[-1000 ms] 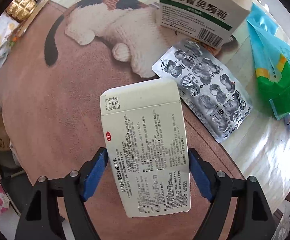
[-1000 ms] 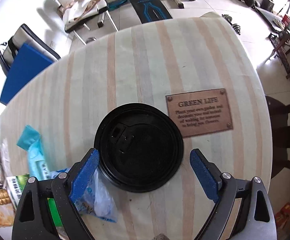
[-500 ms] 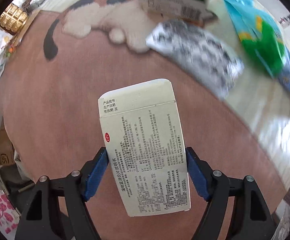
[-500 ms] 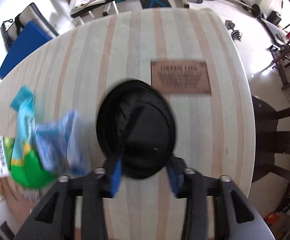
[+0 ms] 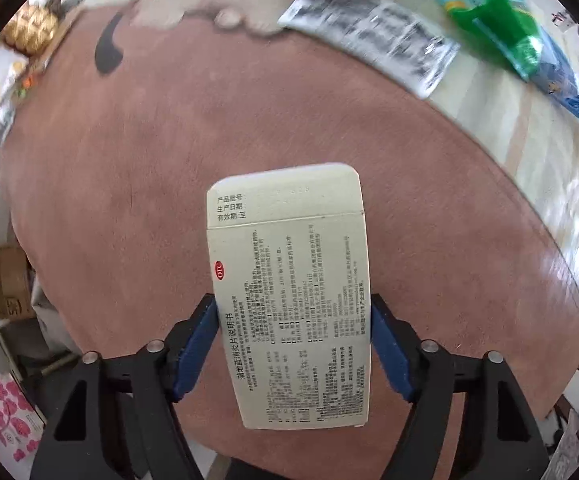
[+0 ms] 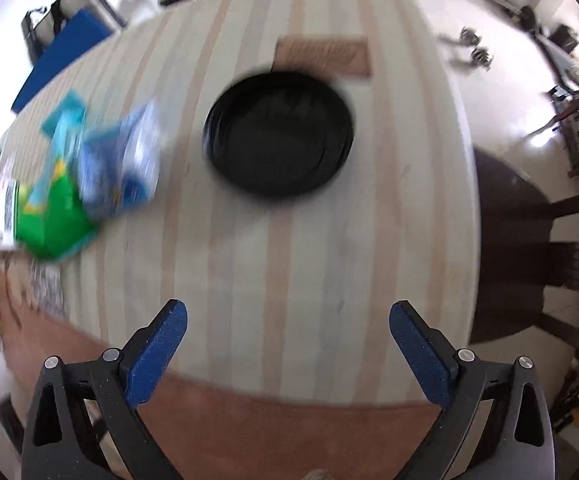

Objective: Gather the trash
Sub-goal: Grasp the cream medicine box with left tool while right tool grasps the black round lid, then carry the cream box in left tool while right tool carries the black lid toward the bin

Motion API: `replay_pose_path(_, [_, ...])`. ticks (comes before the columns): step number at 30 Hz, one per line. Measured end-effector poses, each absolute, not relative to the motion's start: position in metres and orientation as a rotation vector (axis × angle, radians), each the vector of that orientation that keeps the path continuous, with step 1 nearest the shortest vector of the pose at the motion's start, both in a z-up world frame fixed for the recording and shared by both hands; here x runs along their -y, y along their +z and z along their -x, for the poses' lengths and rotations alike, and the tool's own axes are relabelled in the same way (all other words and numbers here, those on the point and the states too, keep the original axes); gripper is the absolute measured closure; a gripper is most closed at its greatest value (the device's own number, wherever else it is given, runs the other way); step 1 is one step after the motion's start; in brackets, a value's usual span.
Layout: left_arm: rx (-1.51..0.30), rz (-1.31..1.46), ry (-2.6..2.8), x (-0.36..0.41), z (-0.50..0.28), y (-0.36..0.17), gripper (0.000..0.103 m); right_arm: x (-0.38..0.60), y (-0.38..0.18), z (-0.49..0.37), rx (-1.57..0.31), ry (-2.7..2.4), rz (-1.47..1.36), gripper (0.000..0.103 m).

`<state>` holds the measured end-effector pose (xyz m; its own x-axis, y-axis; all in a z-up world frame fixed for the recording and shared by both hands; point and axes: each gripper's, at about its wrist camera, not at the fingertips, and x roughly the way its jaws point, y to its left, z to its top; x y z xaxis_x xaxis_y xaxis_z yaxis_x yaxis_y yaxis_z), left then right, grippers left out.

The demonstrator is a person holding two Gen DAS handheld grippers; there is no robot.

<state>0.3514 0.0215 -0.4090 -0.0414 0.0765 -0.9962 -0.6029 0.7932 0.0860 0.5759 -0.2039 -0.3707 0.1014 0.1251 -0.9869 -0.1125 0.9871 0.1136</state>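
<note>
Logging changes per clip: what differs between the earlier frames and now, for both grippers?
The right gripper closed toward the black lid half a second ago, then drew back; its jaws are opening with nothing between them, and the lid lies on the striped tablecloth. The left gripper kept the white medicine box clamped, jaws closing, while the blister pack slid toward the top edge of its view.

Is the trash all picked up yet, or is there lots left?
Not yet. The left claw is closing on a white medicine box. The right claw is opening, empty. The black lid, snack bags and foil pill sheet are on the table.
</note>
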Motion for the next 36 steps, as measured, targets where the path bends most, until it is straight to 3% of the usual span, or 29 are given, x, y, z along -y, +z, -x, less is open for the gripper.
replay_pose_path(11, [-1.449,0.345,0.58,-0.013,-0.451,-0.4,0.032,0.15,-0.386,-0.696,-1.415,0.123,0.069,0.0])
replay_pose_path(16, [-1.467,0.333,0.572,-0.011,-0.478,-0.405,0.032,0.134,-0.409,-0.699,-1.419,0.108,0.132,0.001])
replay_pose_path(20, [-1.463,0.329,0.567,-0.023,-0.454,-0.401,0.032,0.133,-0.408,-0.675,-1.379,0.12,0.133,0.013])
replay_pose_path(36, [-1.294,0.386,0.541,-0.072,-0.344,-0.331,0.032,0.106,-0.345,-0.551,-1.347,0.333,0.174,0.013])
